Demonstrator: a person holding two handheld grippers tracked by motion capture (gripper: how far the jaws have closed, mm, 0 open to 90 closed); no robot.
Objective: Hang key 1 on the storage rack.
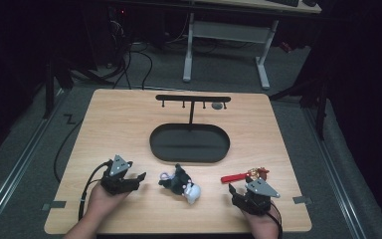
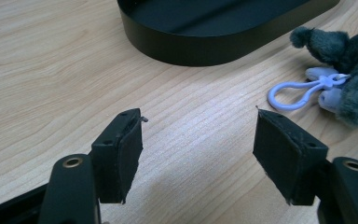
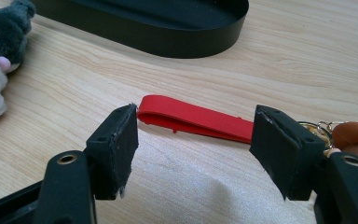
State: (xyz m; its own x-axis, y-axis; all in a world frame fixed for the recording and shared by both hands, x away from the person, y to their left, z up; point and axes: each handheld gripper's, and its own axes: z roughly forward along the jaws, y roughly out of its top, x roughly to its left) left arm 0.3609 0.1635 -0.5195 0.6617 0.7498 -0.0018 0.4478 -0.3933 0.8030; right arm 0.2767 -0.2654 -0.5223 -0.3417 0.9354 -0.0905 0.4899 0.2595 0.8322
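Red strap keychain (image 3: 198, 122) and plush keychain (image 1: 181, 182) lie unhung on the table (image 1: 119, 124); your left gripper (image 2: 198, 140) and right gripper (image 3: 193, 140) gape empty, rack (image 1: 193, 99) bare.

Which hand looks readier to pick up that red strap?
The right. Its tongs stand open just short of the red strap; the left tongs sit beyond the plush toy.

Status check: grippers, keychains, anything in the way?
Left gripper open, empty. Right gripper open, short of red strap. Plush untouched. Nothing in the way.
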